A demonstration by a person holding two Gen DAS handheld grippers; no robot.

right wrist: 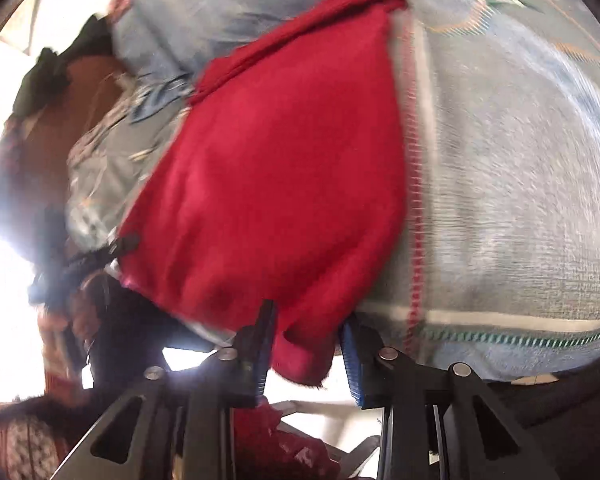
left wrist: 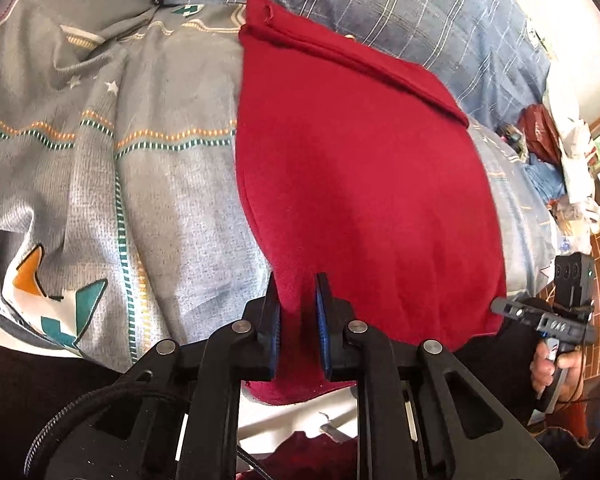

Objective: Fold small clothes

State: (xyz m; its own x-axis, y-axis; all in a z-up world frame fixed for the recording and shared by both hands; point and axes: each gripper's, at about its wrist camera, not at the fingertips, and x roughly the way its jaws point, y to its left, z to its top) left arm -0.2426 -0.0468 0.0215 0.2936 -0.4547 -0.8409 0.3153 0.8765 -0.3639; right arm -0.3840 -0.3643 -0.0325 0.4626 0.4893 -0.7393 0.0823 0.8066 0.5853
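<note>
The red cloth lies spread on the patterned bed, its near edge pinched in the narrow left claw, while the right claw, level and pointing far over the bed, stands wider around a rolled near corner.

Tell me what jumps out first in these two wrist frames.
A bright red garment fills the middle of both views, spread on a grey-blue patterned bedspread. The left gripper pinches its near edge. The right gripper has the near corner between wider-set fingers, though that view is blurred.
</note>
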